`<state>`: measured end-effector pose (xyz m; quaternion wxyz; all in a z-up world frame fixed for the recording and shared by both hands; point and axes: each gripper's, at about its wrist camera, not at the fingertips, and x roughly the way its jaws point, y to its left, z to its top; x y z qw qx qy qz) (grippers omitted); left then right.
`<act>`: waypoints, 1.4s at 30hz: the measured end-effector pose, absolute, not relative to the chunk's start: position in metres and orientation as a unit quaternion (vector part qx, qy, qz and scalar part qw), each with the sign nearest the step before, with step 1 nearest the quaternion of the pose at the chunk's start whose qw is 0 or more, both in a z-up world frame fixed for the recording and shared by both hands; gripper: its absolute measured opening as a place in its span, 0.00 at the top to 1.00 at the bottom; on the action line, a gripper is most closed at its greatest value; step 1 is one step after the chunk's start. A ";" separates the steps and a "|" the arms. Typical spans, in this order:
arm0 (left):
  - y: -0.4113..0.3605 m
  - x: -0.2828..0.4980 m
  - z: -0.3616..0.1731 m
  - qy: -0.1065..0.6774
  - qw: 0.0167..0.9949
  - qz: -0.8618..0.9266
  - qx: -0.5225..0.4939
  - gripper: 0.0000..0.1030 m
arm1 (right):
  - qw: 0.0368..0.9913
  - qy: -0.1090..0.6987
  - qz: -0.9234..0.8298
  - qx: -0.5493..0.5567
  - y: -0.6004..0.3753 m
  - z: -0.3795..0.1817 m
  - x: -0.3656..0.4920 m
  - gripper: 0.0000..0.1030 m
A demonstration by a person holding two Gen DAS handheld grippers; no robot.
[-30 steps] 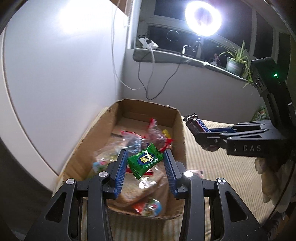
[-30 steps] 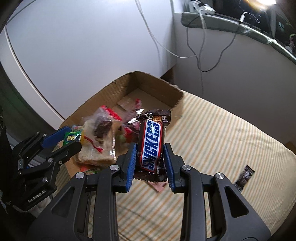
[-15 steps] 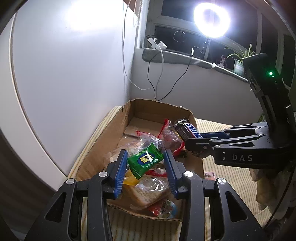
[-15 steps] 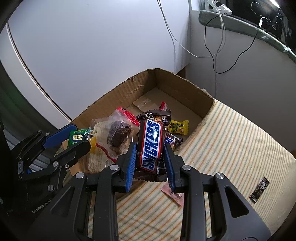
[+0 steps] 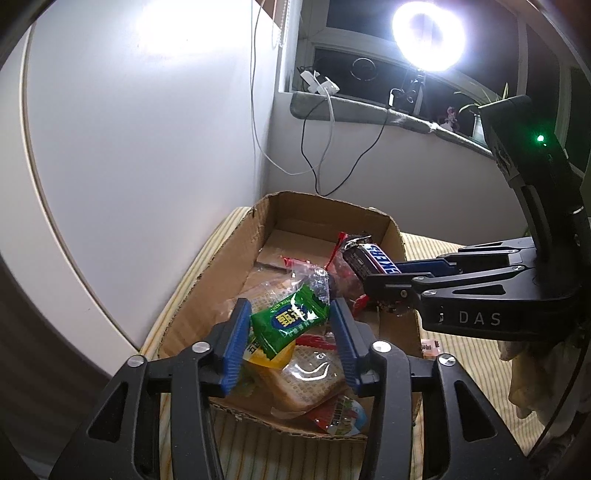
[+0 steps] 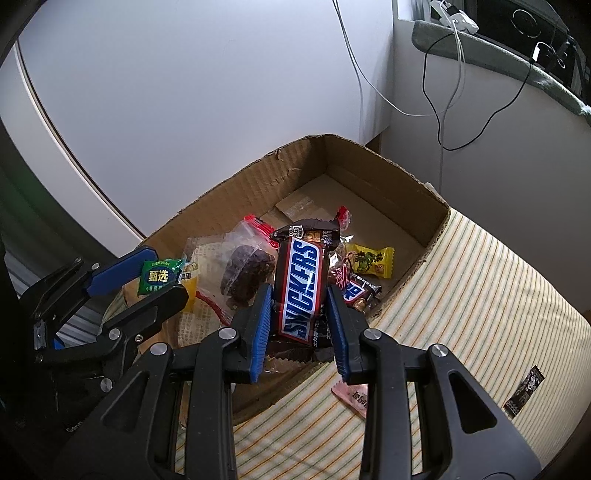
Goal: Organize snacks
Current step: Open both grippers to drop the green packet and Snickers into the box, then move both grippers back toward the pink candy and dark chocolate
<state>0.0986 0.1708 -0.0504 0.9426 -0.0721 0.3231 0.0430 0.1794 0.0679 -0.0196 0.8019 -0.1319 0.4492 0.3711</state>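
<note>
Hovering over box (image 5: 266,236), both loaded.

Glaring ring light (image 5: 428,35), dim room, fisheye-warped edges

You have one brown cardboard box (image 6: 388,173) and two black grippers with blue pads, the left (image 5: 290,326) and the right (image 6: 299,295). You hold one green foil packet (image 5: 290,321) and one brown Snickers bar (image 6: 301,291). One yellow wrapped candy (image 6: 371,260), one clear bag with a dark cake (image 6: 245,273), one pink sachet (image 6: 352,400) and one black sachet (image 6: 524,391) lie about.
</note>
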 end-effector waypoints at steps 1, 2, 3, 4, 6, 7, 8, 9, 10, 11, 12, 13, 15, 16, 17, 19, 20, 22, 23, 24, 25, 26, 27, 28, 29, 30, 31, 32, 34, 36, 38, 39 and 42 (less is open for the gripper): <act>0.171 0.099 -0.050 0.323 0.943 0.043 -0.072 0.55 | 0.802 0.449 0.371 -0.132 0.068 -0.020 0.179 0.70; 0.171 0.099 -0.050 0.323 0.943 0.044 -0.071 0.53 | 0.802 0.449 0.371 -0.133 0.067 -0.020 0.179 0.70; 0.171 0.099 -0.051 0.323 0.943 0.046 -0.070 0.52 | 0.803 0.448 0.370 -0.134 0.067 -0.020 0.179 0.69; 0.171 0.098 -0.051 0.323 0.943 0.047 -0.070 0.51 | 0.804 0.447 0.369 -0.134 0.067 -0.019 0.179 0.66; 0.171 0.098 -0.050 0.323 0.943 0.047 -0.070 0.51 | 0.807 0.443 0.366 -0.134 0.066 -0.018 0.179 0.60; 0.171 0.098 -0.050 0.323 0.943 0.047 -0.069 0.51 | 0.808 0.442 0.366 -0.134 0.065 -0.017 0.179 0.59; 0.171 0.098 -0.050 0.323 0.943 0.048 -0.069 0.49 | 0.809 0.441 0.366 -0.134 0.065 -0.016 0.179 0.59; 0.171 0.097 -0.050 0.323 0.943 0.048 -0.068 0.47 | 0.809 0.440 0.366 -0.134 0.064 -0.015 0.179 0.59; 0.171 0.097 -0.050 0.322 0.943 0.049 -0.068 0.46 | 0.809 0.440 0.366 -0.134 0.064 -0.015 0.178 0.59; 0.171 0.096 -0.050 0.322 0.943 0.049 -0.068 0.46 | 0.810 0.439 0.365 -0.135 0.063 -0.014 0.178 0.59; 0.171 0.095 -0.050 0.321 0.943 0.050 -0.068 0.46 | 0.811 0.437 0.364 -0.135 0.062 -0.013 0.177 0.59; 0.171 0.095 -0.049 0.321 0.943 0.051 -0.068 0.46 | 0.812 0.436 0.363 -0.135 0.061 -0.012 0.177 0.59; 0.170 0.094 -0.048 0.320 0.944 0.052 -0.068 0.46 | 0.814 0.434 0.361 -0.134 0.058 -0.010 0.177 0.58; 0.170 0.093 -0.047 0.319 0.944 0.052 -0.067 0.46 | 0.816 0.433 0.359 -0.133 0.056 -0.009 0.177 0.53; 0.169 0.094 -0.047 0.319 0.944 0.052 -0.067 0.46 | 0.818 0.431 0.359 -0.132 0.054 -0.007 0.176 0.43; 0.168 0.093 -0.046 0.317 0.945 0.053 -0.066 0.46 | 0.823 0.423 0.356 -0.130 0.050 -0.004 0.175 0.41; 0.167 0.092 -0.045 0.316 0.945 0.054 -0.065 0.46 | 0.824 0.422 0.356 -0.130 0.048 -0.002 0.175 0.41; 0.164 0.090 -0.043 0.315 0.945 0.053 -0.063 0.46 | 0.826 0.419 0.354 -0.128 0.043 0.002 0.174 0.41; 0.163 0.090 -0.042 0.314 0.946 0.053 -0.062 0.46 | 0.828 0.417 0.353 -0.128 0.040 0.003 0.173 0.41; 0.161 0.089 -0.041 0.313 0.946 0.053 -0.061 0.45 | 0.830 0.415 0.351 -0.128 0.038 0.005 0.173 0.41; 0.160 0.088 -0.040 0.312 0.947 0.052 -0.060 0.45 | 0.832 0.413 0.348 -0.128 0.036 0.006 0.173 0.40; 0.158 0.087 -0.039 0.311 0.947 0.051 -0.059 0.44 | 0.833 0.412 0.347 -0.129 0.033 0.007 0.172 0.39; 0.156 0.086 -0.037 0.309 0.948 0.051 -0.058 0.42 | 0.834 0.410 0.346 -0.129 0.030 0.009 0.171 0.35; 0.154 0.085 -0.036 0.307 0.949 0.050 -0.057 0.40 | 0.836 0.407 0.344 -0.128 0.026 0.010 0.170 0.27; 0.151 0.083 -0.034 0.305 0.949 0.048 -0.056 0.39 | 0.840 0.402 0.343 -0.126 0.021 0.012 0.169 0.24; 0.149 0.083 -0.034 0.304 0.950 0.046 -0.055 0.39 | 0.842 0.399 0.341 -0.125 0.016 0.014 0.168 0.23; 0.147 0.082 -0.033 0.304 0.950 0.045 -0.054 0.39 | 0.844 0.397 0.339 -0.125 0.012 0.015 0.168 0.23; 0.144 0.081 -0.032 0.304 0.950 0.042 -0.053 0.39 | 0.846 0.395 0.337 -0.124 0.007 0.017 0.167 0.22; 0.137 0.080 -0.031 0.303 0.951 0.037 -0.050 0.39 | 0.850 0.390 0.331 -0.125 -0.004 0.021 0.167 0.21; 0.131 0.079 -0.030 0.303 0.951 0.032 -0.049 0.39 | 0.853 0.387 0.327 -0.124 -0.015 0.023 0.167 0.20; 0.124 0.078 -0.030 0.302 0.952 0.026 -0.049 0.39 | 0.856 0.385 0.323 -0.120 -0.028 0.024 0.168 0.20; 0.119 0.077 -0.029 0.302 0.952 0.022 -0.048 0.39 | 0.857 0.386 0.322 -0.118 -0.033 0.024 0.168 0.19; 0.105 0.074 -0.029 0.302 0.952 0.011 -0.047 0.39 | 0.860 0.386 0.315 -0.109 -0.057 0.023 0.170 0.19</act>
